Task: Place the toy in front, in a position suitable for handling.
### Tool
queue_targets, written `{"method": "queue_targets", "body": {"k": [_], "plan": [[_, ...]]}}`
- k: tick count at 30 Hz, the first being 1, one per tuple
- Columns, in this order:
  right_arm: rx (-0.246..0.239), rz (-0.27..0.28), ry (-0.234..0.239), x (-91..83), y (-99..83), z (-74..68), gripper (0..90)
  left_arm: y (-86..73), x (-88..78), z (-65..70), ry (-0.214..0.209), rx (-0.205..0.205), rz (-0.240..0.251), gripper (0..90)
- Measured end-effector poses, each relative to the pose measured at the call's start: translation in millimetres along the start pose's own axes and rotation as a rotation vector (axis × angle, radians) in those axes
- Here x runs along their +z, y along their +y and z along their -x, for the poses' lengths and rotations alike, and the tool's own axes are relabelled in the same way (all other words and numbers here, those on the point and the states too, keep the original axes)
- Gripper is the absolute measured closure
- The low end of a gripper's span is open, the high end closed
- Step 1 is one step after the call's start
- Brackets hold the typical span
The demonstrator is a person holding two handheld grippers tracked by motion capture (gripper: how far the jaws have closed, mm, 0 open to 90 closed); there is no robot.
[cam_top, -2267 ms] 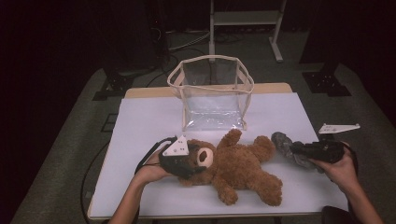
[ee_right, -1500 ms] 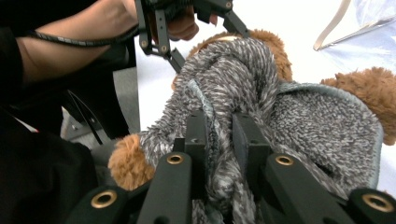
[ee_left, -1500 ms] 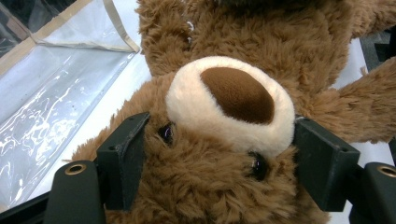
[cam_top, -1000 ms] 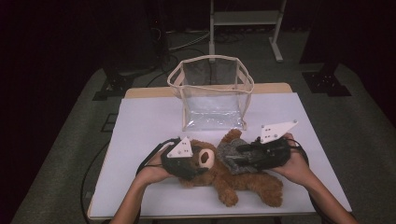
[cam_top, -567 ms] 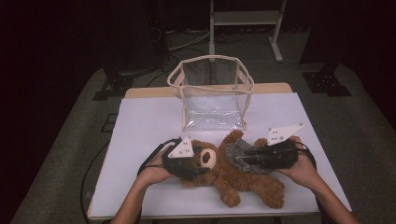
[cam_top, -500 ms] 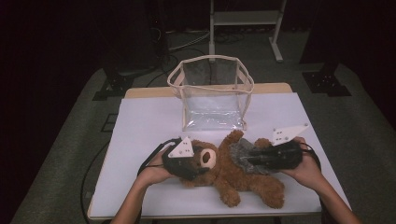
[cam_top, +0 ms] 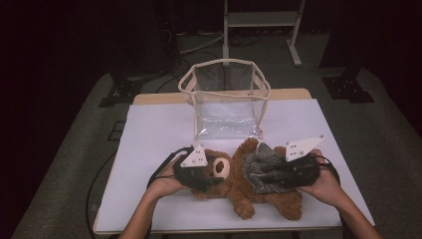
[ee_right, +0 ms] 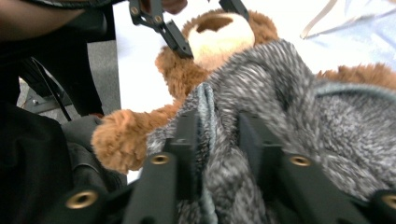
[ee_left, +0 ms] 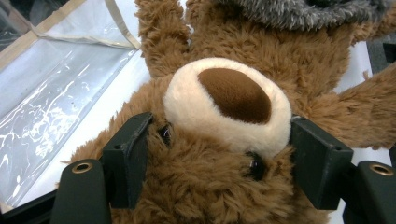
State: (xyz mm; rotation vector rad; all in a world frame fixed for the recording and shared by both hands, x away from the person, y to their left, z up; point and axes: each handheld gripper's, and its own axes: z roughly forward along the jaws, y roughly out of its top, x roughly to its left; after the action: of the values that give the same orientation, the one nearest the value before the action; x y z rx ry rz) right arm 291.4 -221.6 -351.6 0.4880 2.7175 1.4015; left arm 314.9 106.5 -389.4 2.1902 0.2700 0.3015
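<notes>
Since the earliest frame, the right claw (cam_top: 268,174) has been brought in from the counter's right side onto the teddy bear (cam_top: 239,186), and its jaws have just been opening again slightly, with a fold of the grey garment (ee_right: 280,107) pinched between them. Open white counter (cam_top: 149,129) is left to the left of the bear and on both sides of the clear bag (cam_top: 226,99), which stands upright just beyond the bear; the near edge lies close under the bear's legs. Both forearms are brought in from the near edge, each claw held roughly level and aimed inward. The left claw (ee_left: 219,154) is clamped on the bear's head, pads pressed in beside the cream muzzle. The bear is laid on its back across the near middle of the counter, brown and shaggy, its belly covered by the fuzzy grey garment.
</notes>
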Motion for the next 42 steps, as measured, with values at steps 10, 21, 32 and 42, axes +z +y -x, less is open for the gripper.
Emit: {"method": "queue_targets", "body": {"k": [10,21,32,42], "plan": [[-0.016,0.045,-0.054,-12.3,5.8,2.1,45.0,2.3,0.2,2.2,-0.003,0.013,-0.011,28.3],[-0.099,-0.004,-0.140,39.5,12.9,3.7,50.0,-0.7,0.7,3.1,-0.019,0.019,-0.014,28.3],[0.008,0.019,-0.100,8.6,-12.9,3.9,75.6,1.6,-1.1,0.4,0.022,-0.013,0.001,30.6],[0.081,0.038,-0.082,-0.9,-36.9,5.0,77.1,5.9,-4.0,6.3,0.025,-0.020,-0.028,33.2]]}}
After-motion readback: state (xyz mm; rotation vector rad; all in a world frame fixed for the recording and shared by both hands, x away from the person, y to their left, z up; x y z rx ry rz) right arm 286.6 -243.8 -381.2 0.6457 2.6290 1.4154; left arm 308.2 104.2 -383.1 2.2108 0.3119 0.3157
